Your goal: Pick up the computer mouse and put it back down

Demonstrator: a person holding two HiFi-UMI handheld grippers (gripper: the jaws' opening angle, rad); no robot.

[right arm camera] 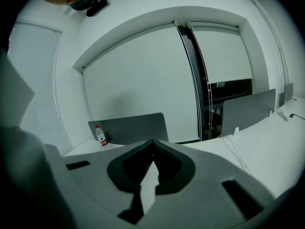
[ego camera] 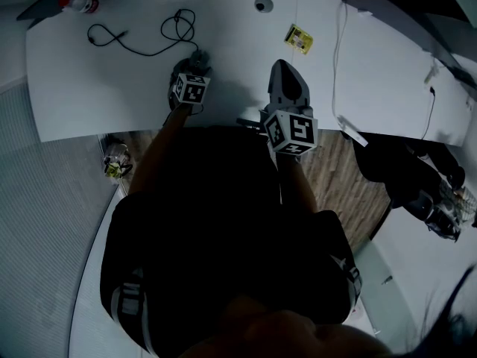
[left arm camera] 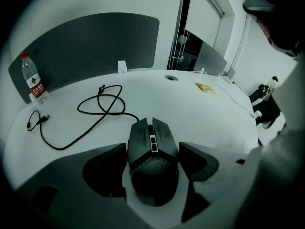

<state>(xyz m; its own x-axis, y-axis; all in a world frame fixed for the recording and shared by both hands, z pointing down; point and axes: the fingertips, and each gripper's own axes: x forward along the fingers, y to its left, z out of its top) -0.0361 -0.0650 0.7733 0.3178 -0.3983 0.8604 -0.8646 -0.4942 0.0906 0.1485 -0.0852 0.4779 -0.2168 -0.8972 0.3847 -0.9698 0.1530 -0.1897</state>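
Computer mouse (left arm camera: pixel 151 137): dark, flat on the white table (left arm camera: pixel 205 116) in the lower middle of the left gripper view, with its buttons pointing away from the camera. It sits between the two jaws seen at the bottom of that view.
Left claw (left arm camera: pixel 153 149): spread wide, one jaw on each side of the mouse. A strip of table shows between the right-hand jaw and the mouse, and the left-hand jaw is just beside it. It grips nothing.
Right claw (right arm camera: pixel 152 142): jaws closed tip to tip with nothing between them. It is raised towards the far wall and, in the head view, sits right of centre, apart from the mouse.
Black cable (left arm camera: pixel 95 111): runs from the front of the mouse in loose loops towards the left of the frame, where its plug end lies free on the table.
Water bottle (left arm camera: pixel 32 82): upright, with a red cap, at the upper left by the grey partition (left arm camera: pixel 95 46).
Yellow packet (left arm camera: pixel 206 87): flat on the table at the upper right, well apart from the mouse.
Round hole (left arm camera: pixel 171 78): in the table top, upper middle.
Person (ego camera: pixel 223 230): dark clothing fills the lower half of the head view.
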